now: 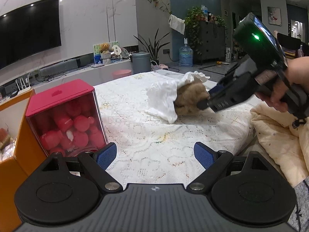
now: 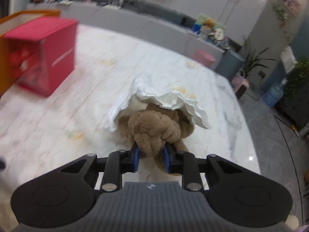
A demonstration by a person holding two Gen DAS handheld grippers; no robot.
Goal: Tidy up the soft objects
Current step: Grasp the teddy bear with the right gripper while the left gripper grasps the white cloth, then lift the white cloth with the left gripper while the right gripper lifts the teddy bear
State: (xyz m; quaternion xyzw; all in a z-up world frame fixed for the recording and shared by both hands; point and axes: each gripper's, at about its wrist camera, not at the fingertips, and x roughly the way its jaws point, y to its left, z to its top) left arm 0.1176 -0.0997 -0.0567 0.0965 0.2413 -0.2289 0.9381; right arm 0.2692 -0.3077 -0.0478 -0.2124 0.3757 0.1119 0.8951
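Note:
A brown plush toy (image 2: 152, 129) sits half inside a crumpled white wrapper (image 2: 170, 100) on the lace-covered table (image 2: 58, 119). My right gripper (image 2: 151, 157) is shut on the plush's near end, its blue pads (image 2: 136, 159) pressing into the fur. The left wrist view shows the plush (image 1: 190, 98), the white wrapper (image 1: 164, 98) and the right gripper (image 1: 207, 99) at mid-right. My left gripper (image 1: 155, 155) is open and empty, low over the table's near part.
A red box with a clear front full of red items (image 1: 64, 119) stands at the left, next to an orange box (image 1: 17, 145). A cream blanket (image 1: 280, 135) lies at the right edge. The table's right edge drops to the floor (image 2: 270, 135).

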